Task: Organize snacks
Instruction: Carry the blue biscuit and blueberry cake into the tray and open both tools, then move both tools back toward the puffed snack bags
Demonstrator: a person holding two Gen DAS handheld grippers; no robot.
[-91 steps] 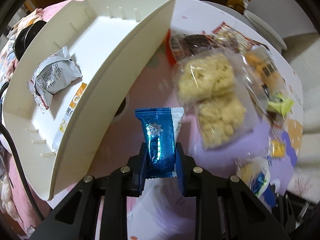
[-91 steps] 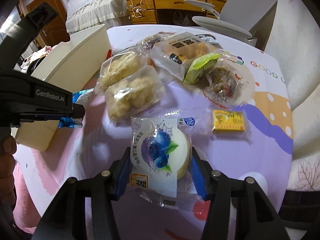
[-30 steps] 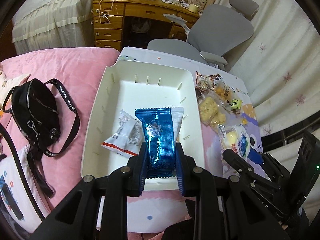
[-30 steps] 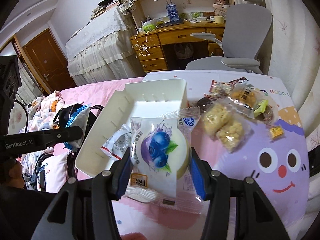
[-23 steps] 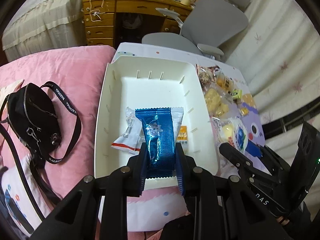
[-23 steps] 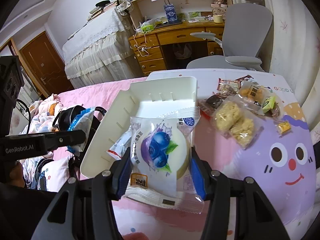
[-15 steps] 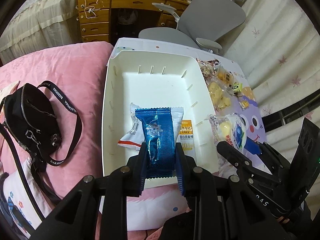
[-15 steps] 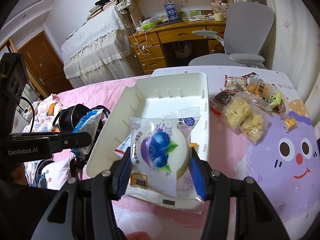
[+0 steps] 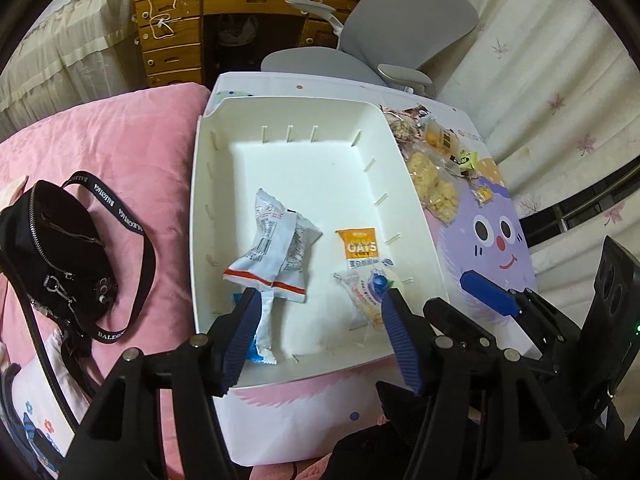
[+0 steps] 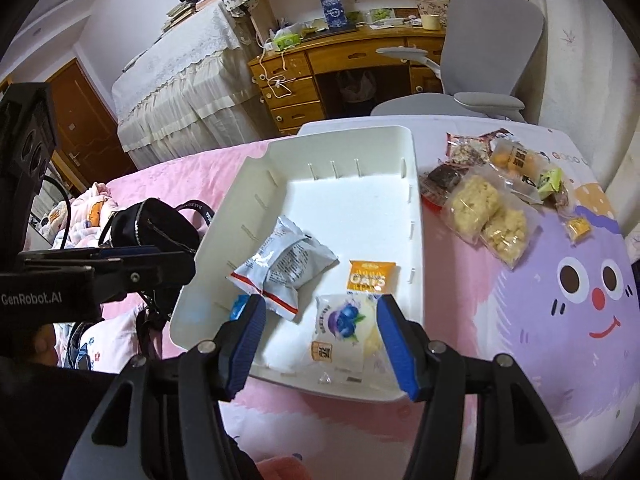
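A white bin [image 9: 320,176] [image 10: 352,204] holds a grey-white packet [image 9: 276,252] [image 10: 286,266] and an orange oats packet [image 9: 358,242] [image 10: 372,276]. My left gripper [image 9: 320,300] hovers over the bin's near end, jaws opening, nothing between the pads. The blue packet [image 9: 251,349] [image 10: 239,306] lies in the bin's near left corner, partly hidden by a finger. My right gripper [image 10: 320,308] is also opening. The blueberry packet [image 10: 344,328] [image 9: 368,292] lies loose on the bin floor below it, clear of the pads. Several snacks, among them rice cakes [image 10: 488,216], stay on the table.
The bin stands on a table [image 10: 560,300] with a purple cartoon face, beside pink bedding. A black bag [image 9: 52,248] lies left of the bin. A grey chair [image 9: 400,28] and a wooden desk [image 9: 180,36] stand behind. The other gripper [image 10: 120,264] reaches in from the left.
Both grippers have opened. The blue packet and the blueberry packet have dropped out of the jaws into the near end of the bin.
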